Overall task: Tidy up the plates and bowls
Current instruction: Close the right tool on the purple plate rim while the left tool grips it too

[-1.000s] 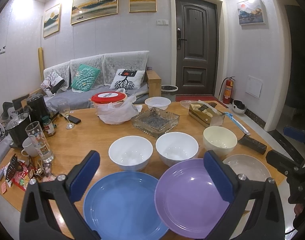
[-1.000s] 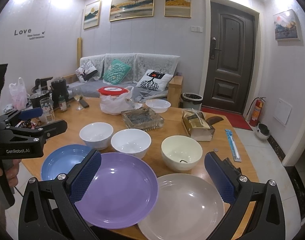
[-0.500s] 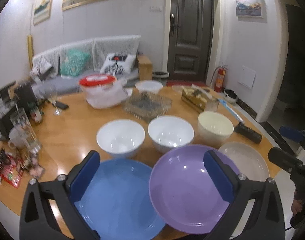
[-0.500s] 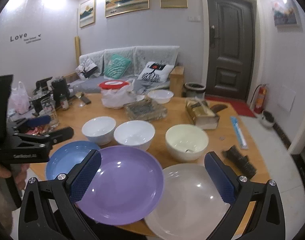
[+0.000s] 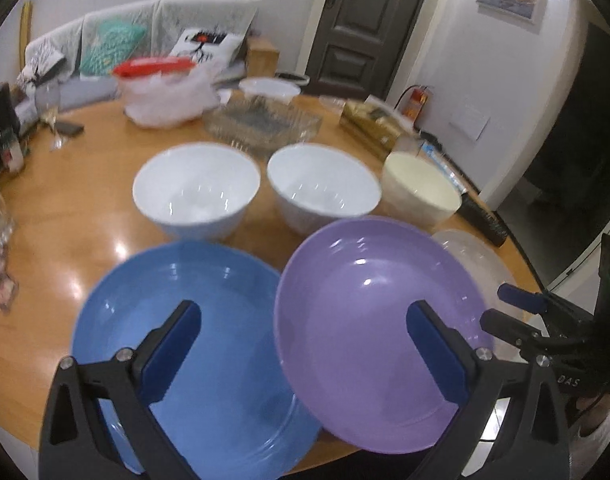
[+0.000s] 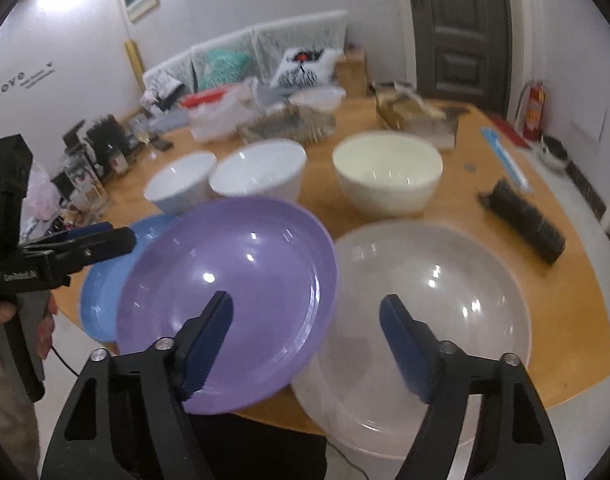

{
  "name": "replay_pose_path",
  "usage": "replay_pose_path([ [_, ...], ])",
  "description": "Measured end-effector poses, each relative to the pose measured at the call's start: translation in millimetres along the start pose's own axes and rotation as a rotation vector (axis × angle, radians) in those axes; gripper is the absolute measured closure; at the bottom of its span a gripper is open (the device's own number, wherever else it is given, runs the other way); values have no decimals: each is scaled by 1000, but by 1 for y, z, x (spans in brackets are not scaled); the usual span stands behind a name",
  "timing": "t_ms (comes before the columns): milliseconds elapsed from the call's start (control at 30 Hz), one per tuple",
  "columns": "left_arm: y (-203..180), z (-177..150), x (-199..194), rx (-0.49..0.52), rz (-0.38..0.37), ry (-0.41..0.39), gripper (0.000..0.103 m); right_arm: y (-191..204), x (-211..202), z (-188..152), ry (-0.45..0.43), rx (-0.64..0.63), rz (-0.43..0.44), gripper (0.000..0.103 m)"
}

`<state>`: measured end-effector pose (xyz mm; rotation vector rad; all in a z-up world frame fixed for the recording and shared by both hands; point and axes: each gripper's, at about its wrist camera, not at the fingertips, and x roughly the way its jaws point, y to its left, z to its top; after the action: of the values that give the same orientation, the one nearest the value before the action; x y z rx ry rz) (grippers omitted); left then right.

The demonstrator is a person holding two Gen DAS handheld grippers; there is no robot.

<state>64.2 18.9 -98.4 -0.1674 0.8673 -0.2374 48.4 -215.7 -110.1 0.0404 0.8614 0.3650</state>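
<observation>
Along the near edge of the round wooden table (image 5: 85, 216) lie a blue plate (image 5: 185, 340), a purple plate (image 5: 377, 308) whose rim overlaps its neighbours, and a pale translucent plate (image 6: 425, 300). Behind them stand two white bowls (image 5: 197, 192) (image 5: 325, 188) and a cream bowl (image 6: 389, 176). My left gripper (image 5: 305, 344) hangs open over the seam between the blue and purple plates. My right gripper (image 6: 305, 332) hovers over the purple plate's right rim and the pale plate; its jaws are closing and the pads press on nothing.
Farther back are a glass dish (image 5: 265, 124), a plastic bag with a red-lidded container (image 5: 161, 92) and a gold tissue box (image 5: 369, 120). A black roll (image 6: 525, 220) lies at the right. Glasses and clutter (image 6: 93, 160) crowd the left edge.
Both grippers have sunk toward the plates and tipped downward, so the plates fill more of each view. The right gripper's jaws have narrowed; the left's are unchanged.
</observation>
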Motion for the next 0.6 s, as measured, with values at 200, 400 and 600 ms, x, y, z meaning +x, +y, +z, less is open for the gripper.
replay_pose_path([
  [200, 5, -9, 18, -17, -12, 75, 42, -10, 25, -7, 95, 47, 18, 59],
  [400, 3, -16, 31, 9, 41, 130, 81, -7, 23, -12, 111, 60, 32, 73],
  [600, 0, -17, 29, 23, 46, 134, 90, -3, 17, -13, 103, 56, 48, 85],
])
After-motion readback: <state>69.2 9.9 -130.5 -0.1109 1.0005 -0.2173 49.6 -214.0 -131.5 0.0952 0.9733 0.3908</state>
